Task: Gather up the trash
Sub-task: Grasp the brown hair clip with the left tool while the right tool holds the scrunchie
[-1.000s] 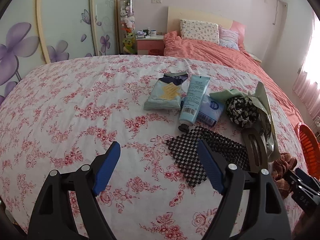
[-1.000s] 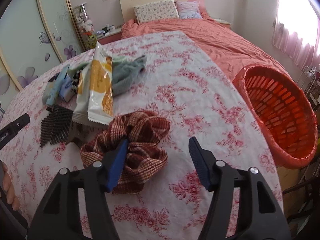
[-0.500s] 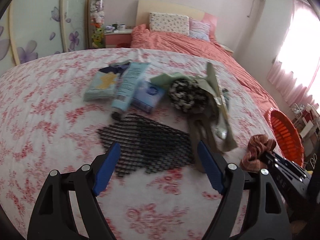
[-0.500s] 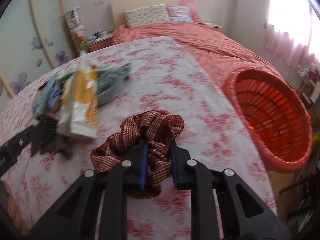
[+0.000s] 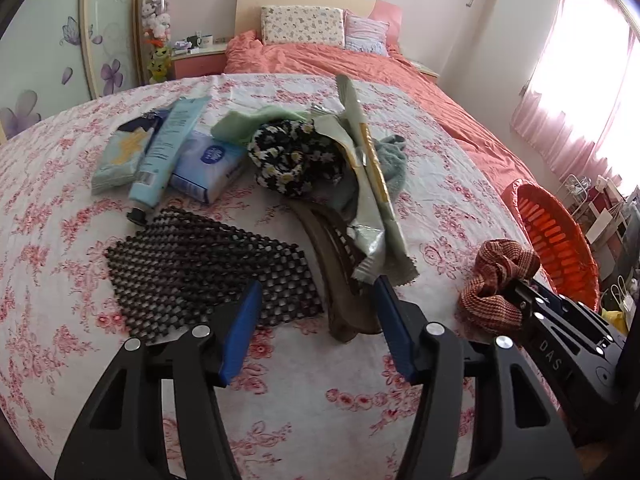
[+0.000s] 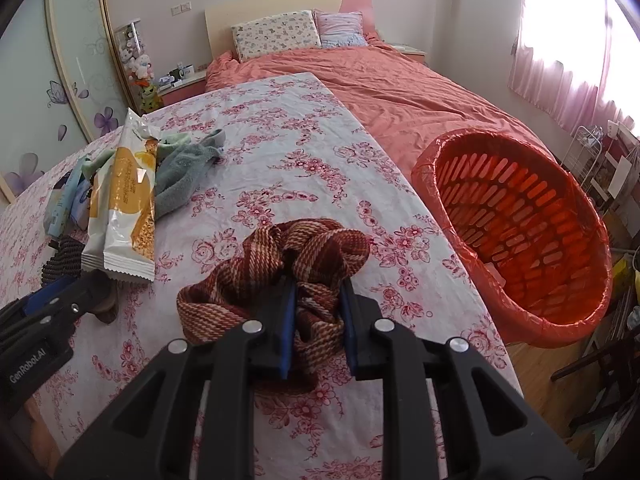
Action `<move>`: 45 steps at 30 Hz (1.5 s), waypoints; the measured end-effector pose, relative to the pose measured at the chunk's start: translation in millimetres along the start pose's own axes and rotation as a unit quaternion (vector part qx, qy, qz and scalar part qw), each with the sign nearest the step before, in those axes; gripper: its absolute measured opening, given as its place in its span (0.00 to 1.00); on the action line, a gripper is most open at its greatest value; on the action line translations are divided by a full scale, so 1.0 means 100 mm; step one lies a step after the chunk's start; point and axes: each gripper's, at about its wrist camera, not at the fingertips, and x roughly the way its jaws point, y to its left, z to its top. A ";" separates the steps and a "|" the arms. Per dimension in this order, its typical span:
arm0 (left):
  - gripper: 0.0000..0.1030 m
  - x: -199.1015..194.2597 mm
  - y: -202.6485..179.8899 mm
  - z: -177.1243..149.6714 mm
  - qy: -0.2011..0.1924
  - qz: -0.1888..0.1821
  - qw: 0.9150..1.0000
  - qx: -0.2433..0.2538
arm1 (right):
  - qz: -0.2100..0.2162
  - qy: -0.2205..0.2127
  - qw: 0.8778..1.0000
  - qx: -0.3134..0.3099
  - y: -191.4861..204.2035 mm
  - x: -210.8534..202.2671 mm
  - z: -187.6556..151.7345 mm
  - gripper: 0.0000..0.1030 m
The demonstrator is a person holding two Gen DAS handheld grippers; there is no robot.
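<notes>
My right gripper (image 6: 317, 286) is shut on a red-brown plaid scrunchie (image 6: 320, 244) that rests on the floral tablecloth (image 6: 280, 152) near the table's right edge. In the left wrist view the same scrunchie (image 5: 500, 272) sits at the right, held by the right gripper (image 5: 520, 286). My left gripper (image 5: 318, 282) hovers low over the table, its jaws closing. A brown hair clip (image 5: 332, 252) and a corner of a black mesh mat (image 5: 208, 264) lie between its blue pads, which touch neither. An orange basket (image 6: 520, 216) stands beside the table at the right.
A yellow-white snack wrapper (image 5: 372, 184), a black-and-white floral scrunchie (image 5: 296, 156), a green cloth (image 6: 184, 172), a blue tube (image 5: 168, 148) and a tissue pack (image 5: 208, 164) lie in a heap behind the mat. Beyond the table is a bed (image 6: 392, 80).
The right gripper's jaws went from wide around the plaid scrunchie to shut on it. The left gripper travelled right and lower over the mat toward the brown clip, and its jaws narrowed.
</notes>
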 end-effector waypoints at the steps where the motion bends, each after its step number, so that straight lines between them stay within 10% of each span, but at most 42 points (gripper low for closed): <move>1: 0.54 0.02 -0.01 0.00 0.002 -0.003 1.000 -0.002 | 0.001 0.000 1.000 0.000 0.00 0.00 0.00 0.20; 7: 0.21 0.00 0.00 0.02 -0.001 -0.025 1.000 0.006 | 0.015 0.003 1.000 -0.003 0.07 0.01 0.03 0.20; 45: 0.17 -0.16 0.38 0.16 -0.029 -0.004 1.000 0.001 | 0.050 -0.016 0.999 0.005 0.06 -0.11 0.15 0.20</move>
